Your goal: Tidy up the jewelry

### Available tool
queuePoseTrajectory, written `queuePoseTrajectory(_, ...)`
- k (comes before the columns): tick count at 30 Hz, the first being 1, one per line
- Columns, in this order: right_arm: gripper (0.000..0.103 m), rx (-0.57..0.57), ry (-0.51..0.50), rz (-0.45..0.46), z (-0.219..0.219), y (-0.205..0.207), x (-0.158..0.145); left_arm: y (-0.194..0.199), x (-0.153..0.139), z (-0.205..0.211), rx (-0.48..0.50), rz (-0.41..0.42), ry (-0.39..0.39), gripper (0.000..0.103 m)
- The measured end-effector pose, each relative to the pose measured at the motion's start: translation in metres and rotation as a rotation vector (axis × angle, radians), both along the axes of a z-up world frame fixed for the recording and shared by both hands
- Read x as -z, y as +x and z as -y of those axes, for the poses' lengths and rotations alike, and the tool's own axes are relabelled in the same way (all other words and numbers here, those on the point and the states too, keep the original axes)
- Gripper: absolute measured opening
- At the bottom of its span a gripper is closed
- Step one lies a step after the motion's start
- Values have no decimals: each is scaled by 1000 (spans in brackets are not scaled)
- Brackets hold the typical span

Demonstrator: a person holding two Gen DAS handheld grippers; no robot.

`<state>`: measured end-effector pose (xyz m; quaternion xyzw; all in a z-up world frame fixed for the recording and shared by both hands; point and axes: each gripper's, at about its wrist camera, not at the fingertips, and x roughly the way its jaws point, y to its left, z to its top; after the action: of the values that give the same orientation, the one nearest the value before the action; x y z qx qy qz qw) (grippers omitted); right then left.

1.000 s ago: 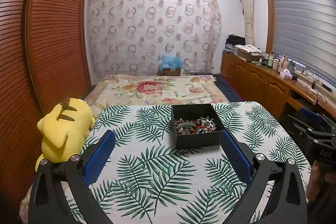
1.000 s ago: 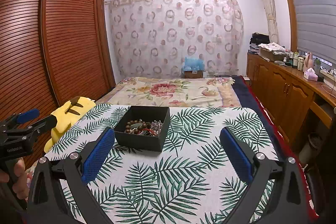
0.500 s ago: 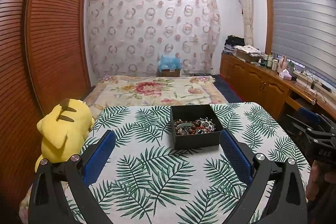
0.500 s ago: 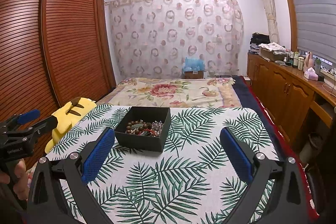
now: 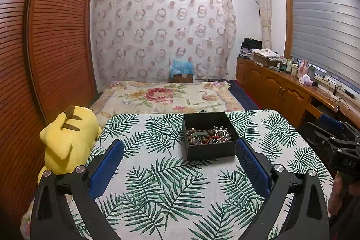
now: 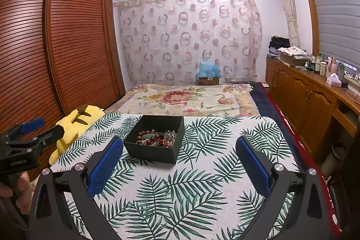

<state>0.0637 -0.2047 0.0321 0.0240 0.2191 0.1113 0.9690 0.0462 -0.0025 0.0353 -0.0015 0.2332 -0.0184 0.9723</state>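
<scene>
Nothing moved but slight camera drift; black box (image 5: 210, 145) of jewelry (image 5: 208, 135) on table (image 5: 157, 183), both grippers' jaws apart, empty

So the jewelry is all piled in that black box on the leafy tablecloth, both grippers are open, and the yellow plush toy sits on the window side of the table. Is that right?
Not quite. The yellow plush toy sits on the wardrobe side of the table, opposite the window, as the left wrist view shows. The rest holds: the jewelry lies in the black box on the leafy tablecloth, and the left gripper and right gripper are open.
</scene>
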Motion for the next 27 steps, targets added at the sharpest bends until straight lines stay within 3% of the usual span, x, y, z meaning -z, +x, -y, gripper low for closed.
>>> queuePoseTrajectory(27,101,0,2,2,0,0,0,0,-2,4,2,5,-1,96)
